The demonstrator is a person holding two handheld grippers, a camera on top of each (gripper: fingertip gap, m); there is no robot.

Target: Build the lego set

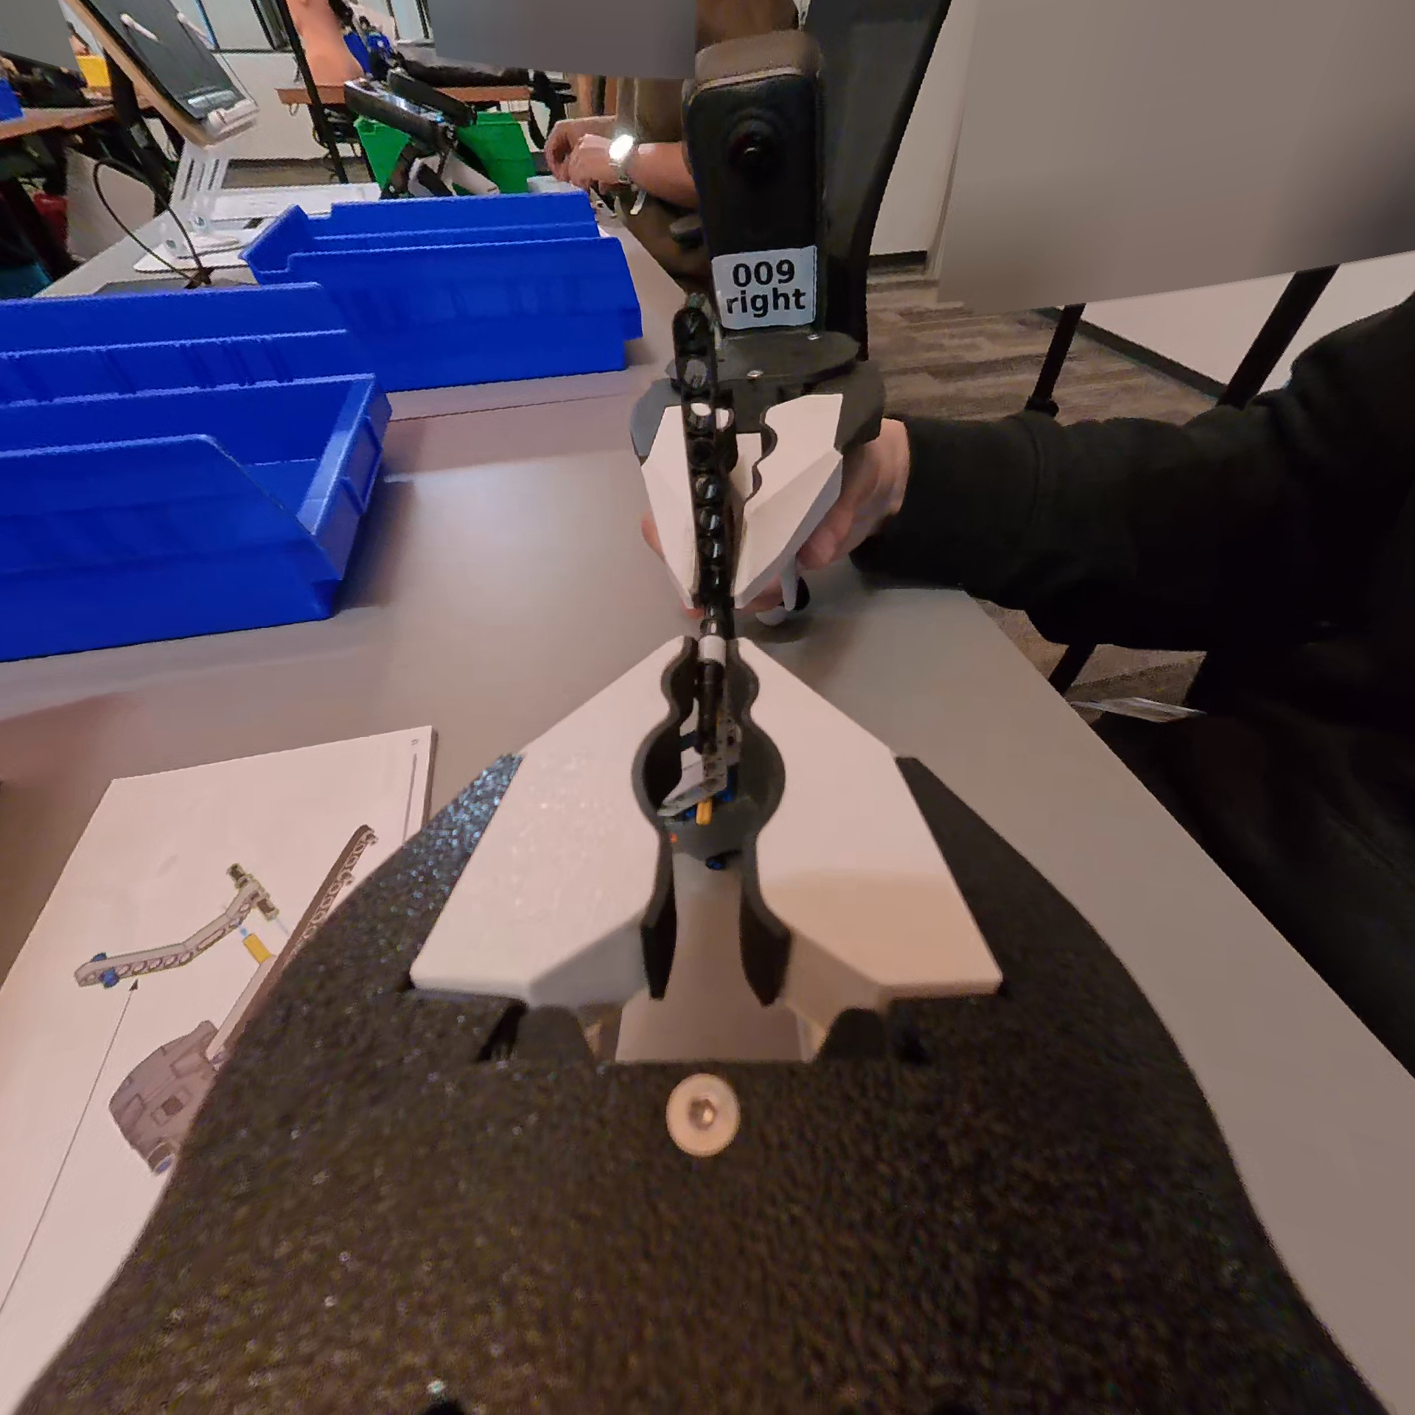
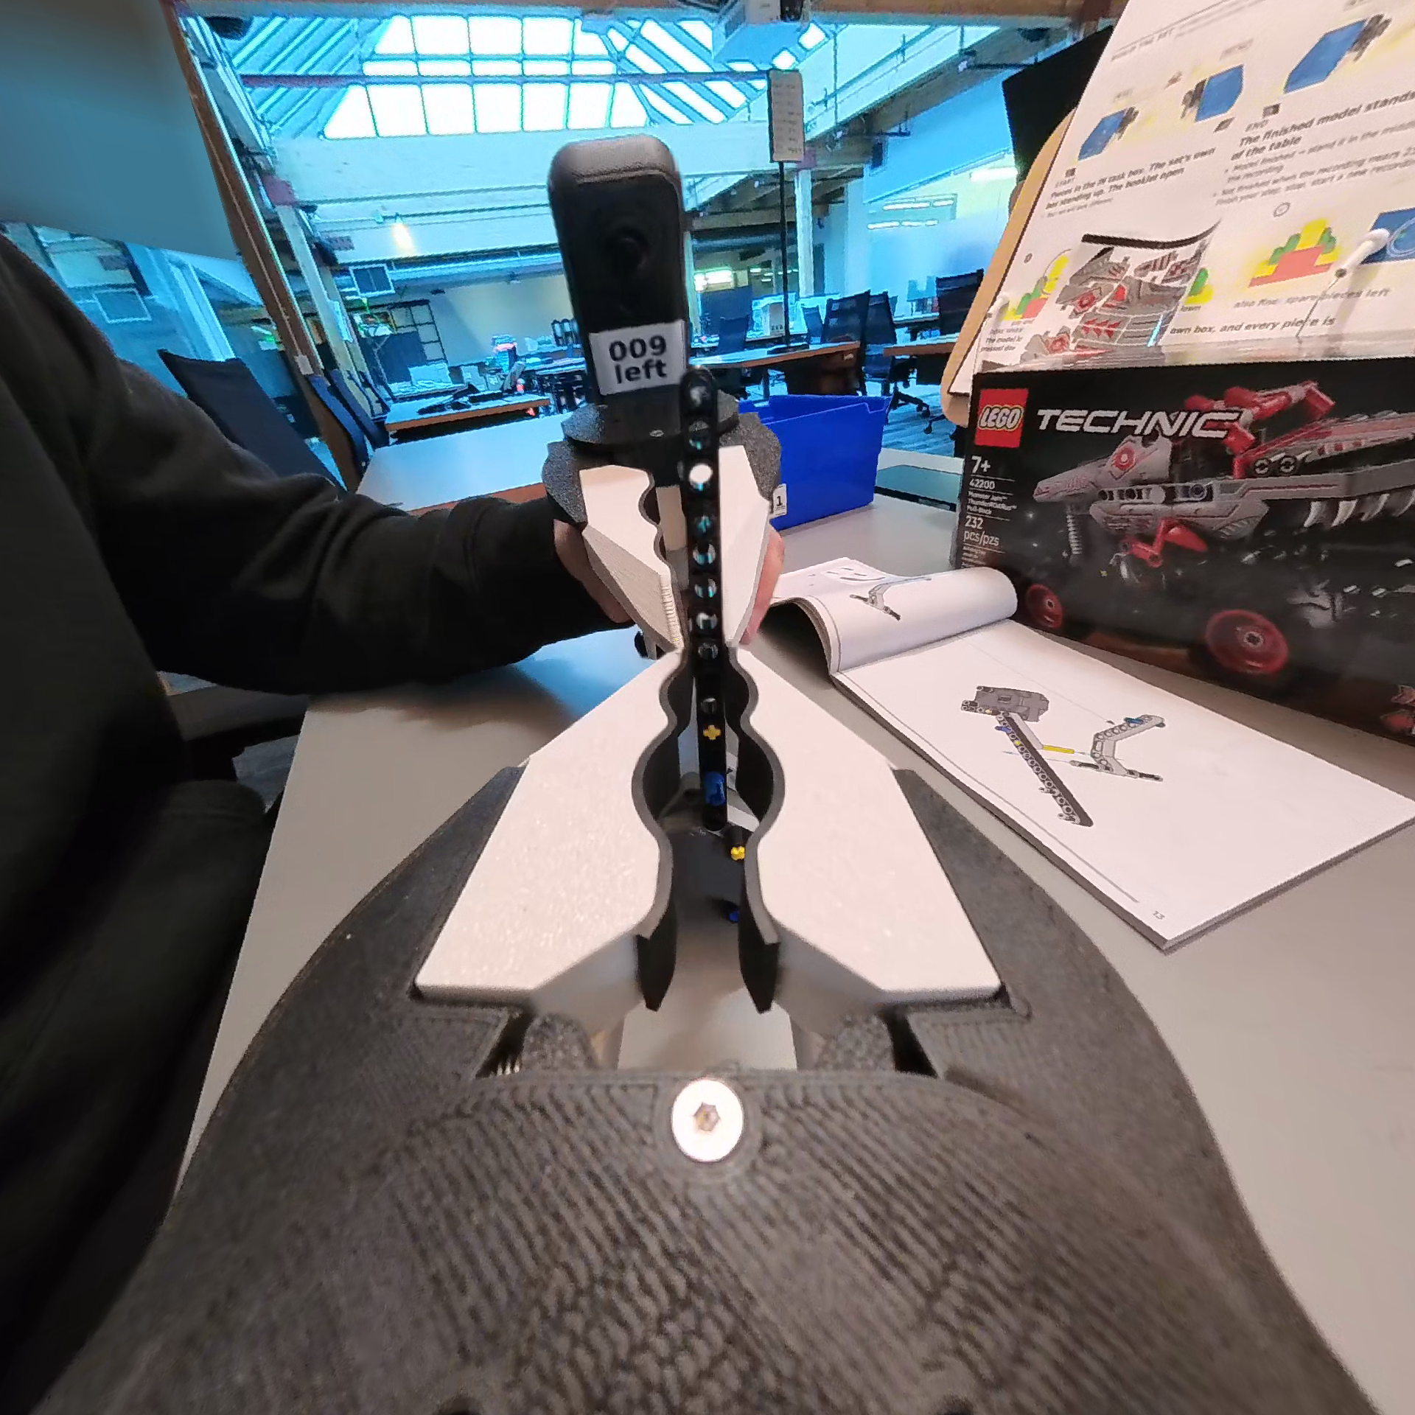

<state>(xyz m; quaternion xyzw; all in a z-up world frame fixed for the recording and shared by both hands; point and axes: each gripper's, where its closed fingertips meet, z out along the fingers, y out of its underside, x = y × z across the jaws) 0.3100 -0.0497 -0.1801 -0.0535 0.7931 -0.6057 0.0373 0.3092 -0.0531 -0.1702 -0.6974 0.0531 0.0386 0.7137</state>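
Bins [image 1: 176, 475], blue and stacked, sat on the desk [image 1: 505, 536] left of the left hand-held gripper [image 1: 708, 651], with an open instruction booklet [image 1: 191, 880] nearer on the same side. That hand-held gripper was closed on a small grey lego assembly [image 1: 708, 758]. Facing it tip to tip, the right hand-held gripper [image 2: 708, 662] was clamped on a long black lego beam [image 2: 704, 582] standing upright between both pairs of fingers. Right of it stood the lego set box [image 2: 1194, 521].
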